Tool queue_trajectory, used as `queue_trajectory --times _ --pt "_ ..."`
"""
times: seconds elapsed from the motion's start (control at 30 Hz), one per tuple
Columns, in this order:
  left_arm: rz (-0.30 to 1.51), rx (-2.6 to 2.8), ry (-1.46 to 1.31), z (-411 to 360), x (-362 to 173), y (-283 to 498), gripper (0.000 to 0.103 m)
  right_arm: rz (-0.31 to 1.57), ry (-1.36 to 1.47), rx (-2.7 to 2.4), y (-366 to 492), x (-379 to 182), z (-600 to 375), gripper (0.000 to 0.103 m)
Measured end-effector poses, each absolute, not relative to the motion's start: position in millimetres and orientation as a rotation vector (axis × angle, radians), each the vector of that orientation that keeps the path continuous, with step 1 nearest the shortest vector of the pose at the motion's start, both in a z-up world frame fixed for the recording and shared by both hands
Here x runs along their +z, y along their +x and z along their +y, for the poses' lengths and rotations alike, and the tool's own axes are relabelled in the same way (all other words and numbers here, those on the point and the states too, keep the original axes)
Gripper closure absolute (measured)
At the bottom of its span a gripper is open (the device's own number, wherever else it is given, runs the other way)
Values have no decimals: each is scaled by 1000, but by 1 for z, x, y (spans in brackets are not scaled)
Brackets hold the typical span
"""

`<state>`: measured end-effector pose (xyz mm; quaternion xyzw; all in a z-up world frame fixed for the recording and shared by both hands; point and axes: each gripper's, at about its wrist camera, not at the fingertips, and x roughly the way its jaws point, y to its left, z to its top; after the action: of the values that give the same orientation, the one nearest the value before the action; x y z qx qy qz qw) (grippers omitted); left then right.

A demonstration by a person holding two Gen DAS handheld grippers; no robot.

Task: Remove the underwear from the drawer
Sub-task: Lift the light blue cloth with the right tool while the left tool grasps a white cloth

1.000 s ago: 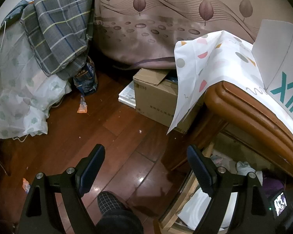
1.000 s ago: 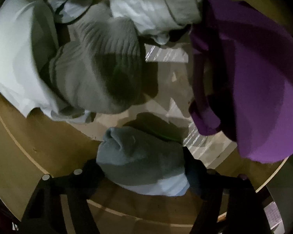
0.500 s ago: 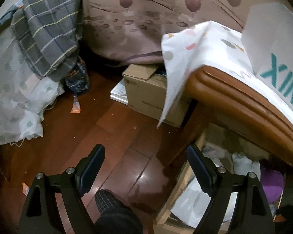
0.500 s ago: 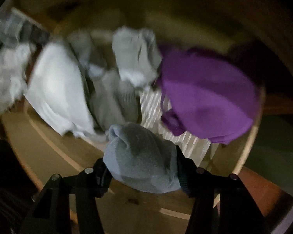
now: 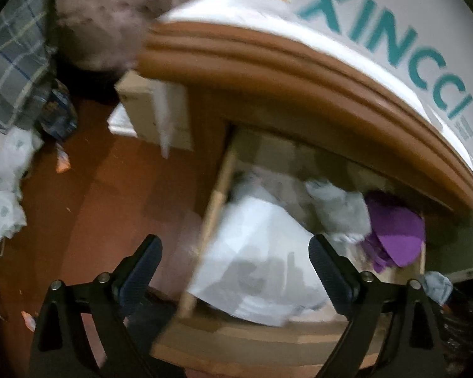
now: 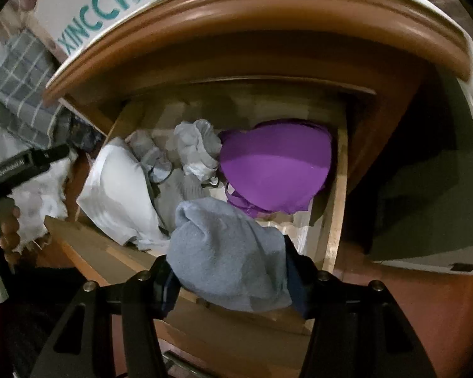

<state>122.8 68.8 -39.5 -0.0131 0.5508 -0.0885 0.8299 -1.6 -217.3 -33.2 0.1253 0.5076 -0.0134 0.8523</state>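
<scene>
Your right gripper [image 6: 230,271] is the one carrying the load: its pads pinch a bunched grey-blue underwear [image 6: 227,252], held above the near front edge of the open drawer [image 6: 334,220], with the purple bra [image 6: 274,170] beyond it to the far right. Your left gripper [image 5: 233,264] is opening with nothing between its fingers, over the drawer's left side; through the blur it seems poised above the white folded garment [image 5: 261,252].

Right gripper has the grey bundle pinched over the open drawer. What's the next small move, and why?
Probably carry the grey bundle clear of the drawer front, keeping the right gripper closed. Its pads press both sides of the bundle, which hangs above the white folded cloth and purple bra. The left gripper, jaws opening and empty, hovers over the drawer.
</scene>
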Motion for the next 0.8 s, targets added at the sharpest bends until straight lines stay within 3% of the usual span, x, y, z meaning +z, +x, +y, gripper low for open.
queue_trajectory --times 0.53,0.8 --pt "1403 -66 -60 1 -94 135 9 923 332 -28 -10 -14 -227 46" --pt "1352 12 -33 0 -109 136 6 916 370 -13 -10 -14 -234 46"
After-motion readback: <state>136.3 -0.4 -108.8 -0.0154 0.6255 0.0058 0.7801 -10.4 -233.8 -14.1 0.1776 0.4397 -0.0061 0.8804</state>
